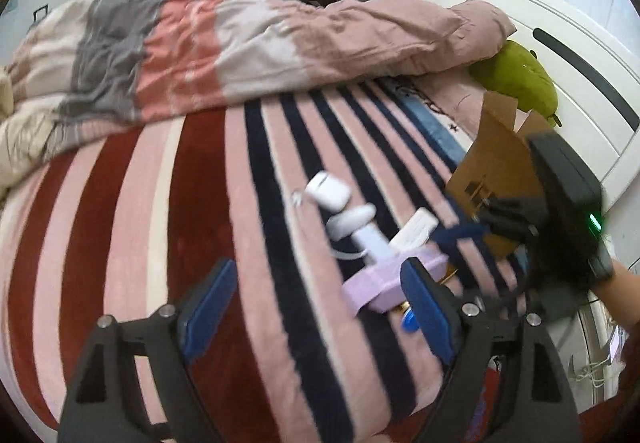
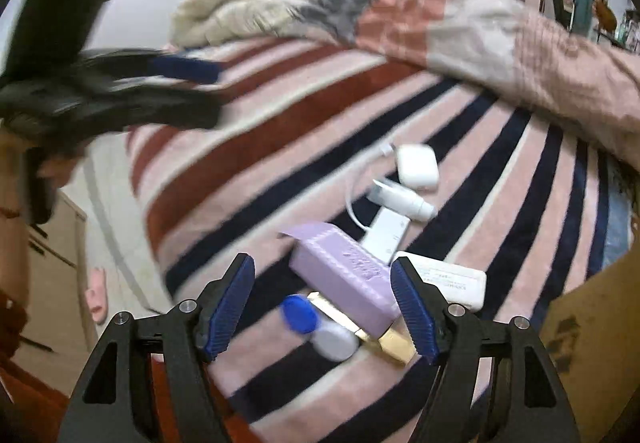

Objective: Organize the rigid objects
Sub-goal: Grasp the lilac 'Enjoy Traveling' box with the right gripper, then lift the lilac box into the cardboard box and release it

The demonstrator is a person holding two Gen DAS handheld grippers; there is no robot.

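A pile of small rigid things lies on the striped bed cover: a lilac box (image 2: pixel 344 271) (image 1: pixel 384 279), a white earbud case (image 2: pixel 416 166) (image 1: pixel 328 189), a white spray bottle (image 2: pixel 404 200), a white flat box (image 2: pixel 456 281), a blue-and-white lens case (image 2: pixel 316 327) and a gold bar (image 2: pixel 384 337). My right gripper (image 2: pixel 324 307) is open and empty, just above the lens case and lilac box. My left gripper (image 1: pixel 320 307) is open and empty, left of the pile. A cardboard box (image 1: pixel 496 167) (image 2: pixel 592 327) stands at the right.
A rumpled pink and grey duvet (image 1: pixel 240 47) lies across the far side of the bed. A green plush toy (image 1: pixel 516 79) leans on the white headboard (image 1: pixel 560 55). Shelves and clutter fill the room behind. The bed's edge drops to the floor at the left in the right wrist view.
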